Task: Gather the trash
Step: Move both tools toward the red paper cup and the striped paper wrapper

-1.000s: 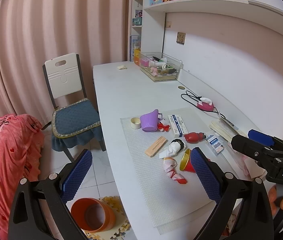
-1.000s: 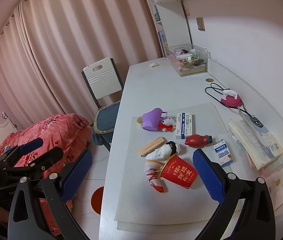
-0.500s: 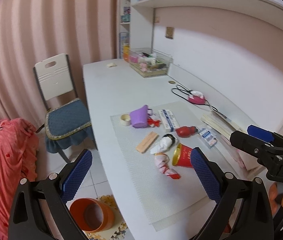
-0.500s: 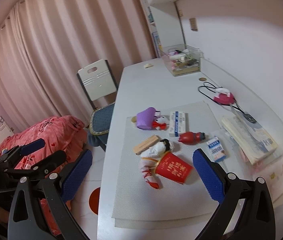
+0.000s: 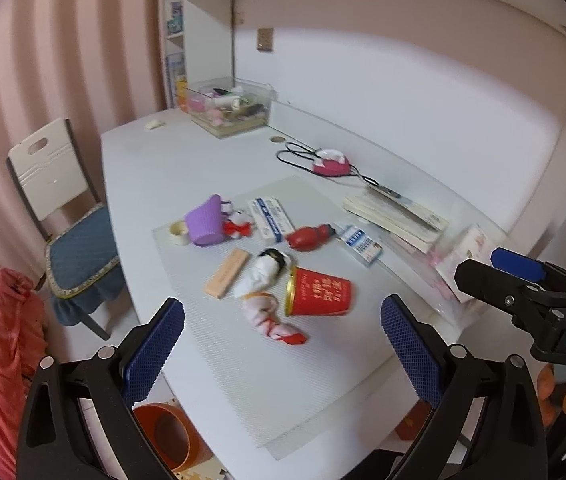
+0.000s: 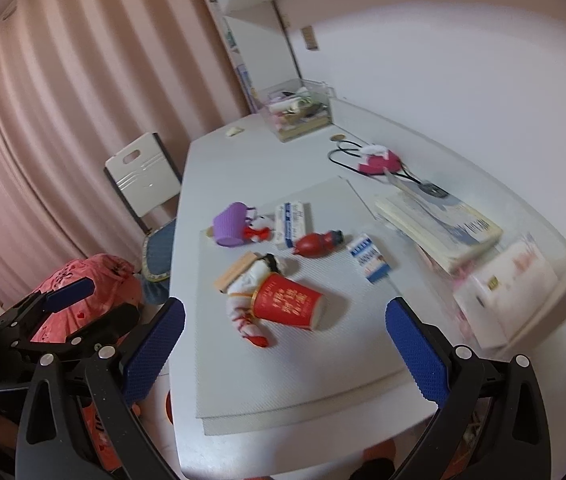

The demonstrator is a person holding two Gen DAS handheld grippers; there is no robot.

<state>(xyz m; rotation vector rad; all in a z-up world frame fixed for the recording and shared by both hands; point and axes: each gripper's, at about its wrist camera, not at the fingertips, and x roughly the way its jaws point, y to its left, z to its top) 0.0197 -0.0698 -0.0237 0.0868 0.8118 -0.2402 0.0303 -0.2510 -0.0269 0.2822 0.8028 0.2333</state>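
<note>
White desk: long, against the white wall, carries everything listed below.

Pale ribbed mat: lies flat on the desk's near end, under most of the clutter.

My left gripper: black frame, blue pads wide apart, holding nothing, hanging above the mat's near edge.

My right gripper: the same build, pads likewise spread and empty, above the near edge of the mat; it also shows at the right of the left camera.

Orange round bin: on the floor beside the desk's near corner.

Stack of books: off the mat, by the wall.

Red paper cup: on its side mid-mat, gold rim facing the chair side.

Crumpled white-and-red wrapper: touching the cup's rim side.

Purple ribbed cup: tipped over, at the mat's far corner.

White-and-blue box: just beside the purple cup.

Small red bottle: lying near the box.

Tan wooden block: flat, beside the wrapper.
</note>
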